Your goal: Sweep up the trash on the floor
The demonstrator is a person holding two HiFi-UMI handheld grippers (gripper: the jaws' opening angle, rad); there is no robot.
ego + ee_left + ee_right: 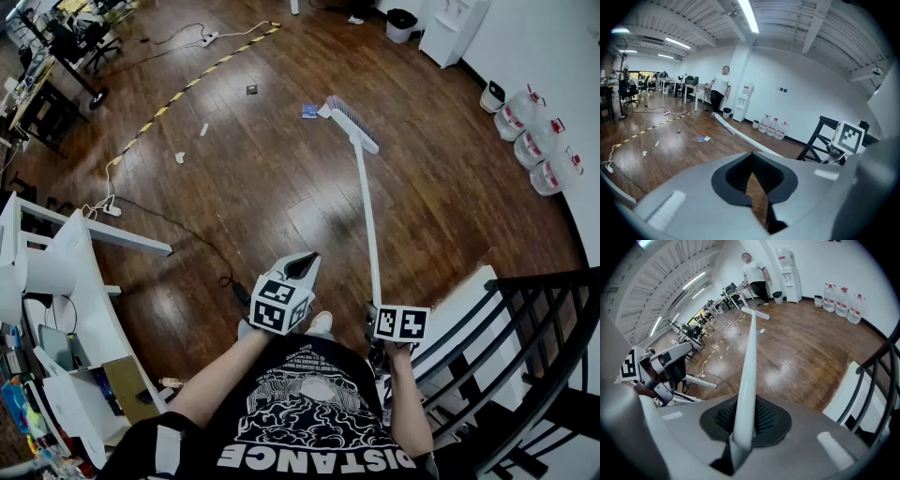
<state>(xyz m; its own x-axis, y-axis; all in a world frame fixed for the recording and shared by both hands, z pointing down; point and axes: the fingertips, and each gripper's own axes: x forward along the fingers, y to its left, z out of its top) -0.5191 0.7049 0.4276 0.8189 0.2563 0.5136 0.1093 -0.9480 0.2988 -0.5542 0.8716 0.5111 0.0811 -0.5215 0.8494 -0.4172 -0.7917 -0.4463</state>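
My right gripper (379, 311) is shut on the white handle (367, 216) of a broom, whose brush head (352, 122) rests on the wood floor far ahead. In the right gripper view the handle (746, 380) runs out from between the jaws of that gripper (743, 422). My left gripper (302, 266) is held beside it, shut and holding nothing (752, 161). A blue packet (309, 112) lies just left of the brush head. White scraps (180, 157) and a small dark piece (252, 90) are scattered further left.
A yellow-black cable strip (187, 86) crosses the floor and a black cord (178, 225) runs near a white desk (75, 281). Black stair railing (525, 347) stands at my right. Water jugs (539, 141) line the wall. A person (723, 86) stands far off.
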